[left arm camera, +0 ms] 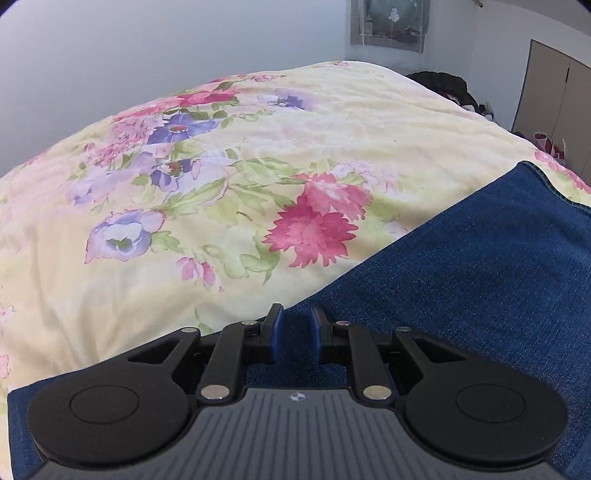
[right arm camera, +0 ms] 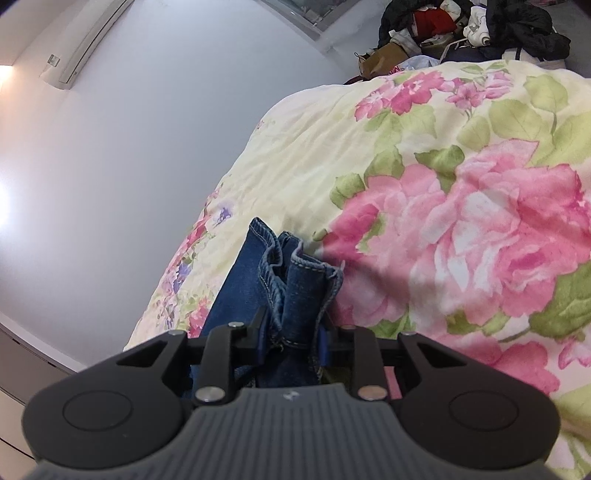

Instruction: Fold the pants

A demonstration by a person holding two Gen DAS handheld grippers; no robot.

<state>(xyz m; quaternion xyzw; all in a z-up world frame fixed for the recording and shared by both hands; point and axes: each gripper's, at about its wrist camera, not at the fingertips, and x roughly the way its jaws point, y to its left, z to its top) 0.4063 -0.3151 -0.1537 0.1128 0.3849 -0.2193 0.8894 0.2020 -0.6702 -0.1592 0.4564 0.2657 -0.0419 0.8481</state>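
Blue denim pants (left arm camera: 461, 266) lie flat on a floral bedspread (left arm camera: 258, 166) in the left wrist view, running from lower left to upper right. My left gripper (left arm camera: 294, 320) hovers over the pants' left edge, its jaws slightly apart with nothing between them. In the right wrist view my right gripper (right arm camera: 291, 328) is shut on a bunched end of the pants (right arm camera: 284, 273), the stitched hems sticking up past the fingers above the bedspread (right arm camera: 443, 184).
A pile of clothes and bags (right arm camera: 461, 26) sits beyond the bed's far edge. A wall air conditioner (right arm camera: 85, 40) hangs upper left. Cabinet doors (left arm camera: 554, 107) stand at the right past the bed. A plain wall (left arm camera: 147, 48) borders the bed.
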